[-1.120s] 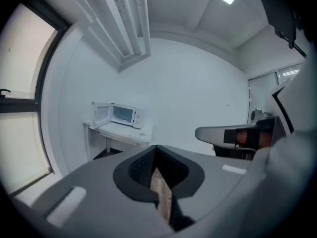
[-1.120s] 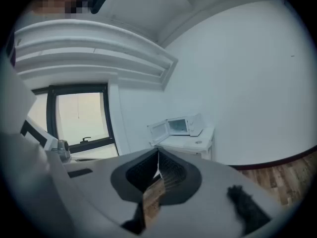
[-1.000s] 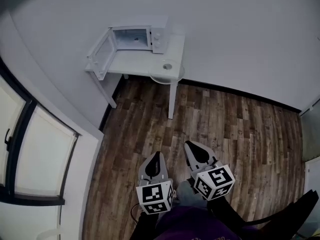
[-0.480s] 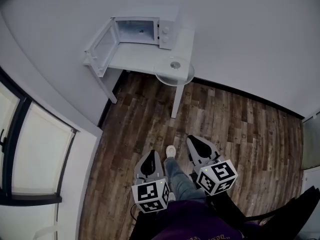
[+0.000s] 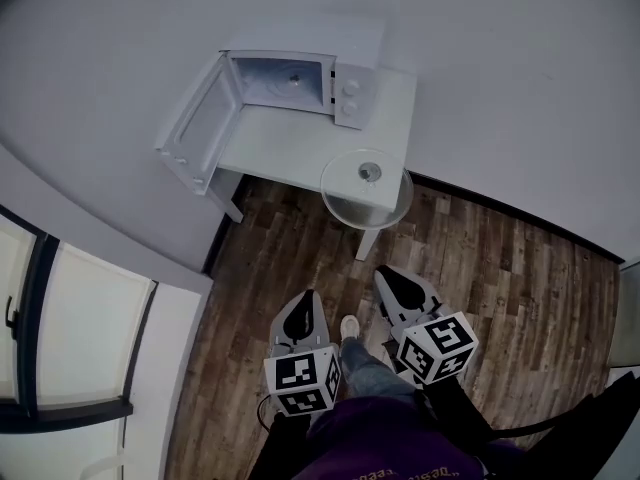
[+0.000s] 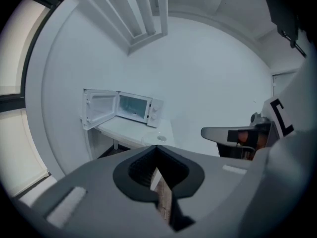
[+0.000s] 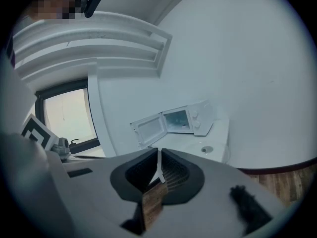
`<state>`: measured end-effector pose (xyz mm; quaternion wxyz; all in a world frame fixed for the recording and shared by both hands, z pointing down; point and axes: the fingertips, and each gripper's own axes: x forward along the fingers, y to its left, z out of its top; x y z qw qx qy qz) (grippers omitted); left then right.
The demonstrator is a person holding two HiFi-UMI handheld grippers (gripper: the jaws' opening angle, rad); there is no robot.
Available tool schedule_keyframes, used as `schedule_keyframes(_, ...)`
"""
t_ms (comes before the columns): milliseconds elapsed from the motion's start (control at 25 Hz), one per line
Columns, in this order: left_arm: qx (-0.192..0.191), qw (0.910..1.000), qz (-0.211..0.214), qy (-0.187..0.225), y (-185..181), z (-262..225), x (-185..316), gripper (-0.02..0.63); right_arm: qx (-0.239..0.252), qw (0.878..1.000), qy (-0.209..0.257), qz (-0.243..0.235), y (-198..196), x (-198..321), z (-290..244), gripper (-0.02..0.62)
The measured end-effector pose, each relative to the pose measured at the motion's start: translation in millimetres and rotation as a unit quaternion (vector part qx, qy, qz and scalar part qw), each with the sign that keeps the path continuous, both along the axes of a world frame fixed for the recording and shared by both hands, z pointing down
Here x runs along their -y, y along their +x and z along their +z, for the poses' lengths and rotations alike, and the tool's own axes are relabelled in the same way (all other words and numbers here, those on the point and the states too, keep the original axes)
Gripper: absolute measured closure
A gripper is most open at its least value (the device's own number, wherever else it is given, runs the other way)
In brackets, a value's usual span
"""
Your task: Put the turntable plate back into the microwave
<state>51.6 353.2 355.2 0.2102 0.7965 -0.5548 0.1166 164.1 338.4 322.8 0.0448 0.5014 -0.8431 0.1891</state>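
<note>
Across the lower frame: one dark wood-plank floor point(image 5: 480, 268). Upper centre: one white, matte, rectangular worktop point(image 5: 290, 153) carrying one boxy white microwave point(image 5: 350, 93), door point(image 5: 195, 128) swung open leftward. One round clear-glass turntable plate point(image 5: 350, 196) lies on the worktop's lower-right corner, rim overhanging, outside the oven. Bottom centre: two grey tongs, left point(image 5: 306, 313) and right point(image 5: 395, 288), both clenched on nothing.

White walls point(image 5: 500, 58), dark plank floor point(image 5: 500, 268), white table point(image 5: 285, 148), window point(image 5: 80, 318)
</note>
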Motion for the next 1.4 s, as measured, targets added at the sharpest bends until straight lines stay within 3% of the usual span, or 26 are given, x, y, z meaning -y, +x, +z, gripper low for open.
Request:
schedule_keyframes(120,-0.012,0.9995,0.006,-0.029,11,8,43,0.601,-0.005,1.000,-0.007,0.005,16,43,5,0.583)
schedule_keyframes(320,-0.025,0.9988,0.015,-0.040,30,17,93,0.601,-0.010,0.999,-0.027,0.017,40,89,21,0.564)
schedule_keyframes(560,-0.036,0.9959,0.032,-0.077,51,38,123,0.601,0.000,0.996,-0.076,0.040,65,107,53,0.523)
schedule_keyframes(640,-0.043,0.9940,0.043,-0.091,57,44,134,0.556,0.002,0.995,-0.089,0.049,73,111,61,0.512)
schedule_keyframes(880,-0.050,0.9875,0.081,-0.125,82,65,165,0.544,0.018,0.987,-0.133,0.087,94,122,84,0.509)
schedule_keyframes(1000,-0.107,0.9709,0.101,-0.189,93,96,169,0.452,0.038,0.977,-0.180,0.107,102,119,108,0.494)
schedule_keyframes(1120,-0.169,0.9484,0.076,-0.257,86,137,173,0.432,0.088,0.962,-0.227,0.128,105,116,141,0.466)
schedule_keyframes(1280,-0.303,0.9013,0.040,-0.307,82,173,190,0.412,0.160,0.939,-0.267,0.146,102,117,178,0.445)
schedule_keyframes(1400,-0.365,0.8706,0.016,-0.329,83,195,201,0.399,0.217,0.919,-0.286,0.162,97,123,200,0.439)
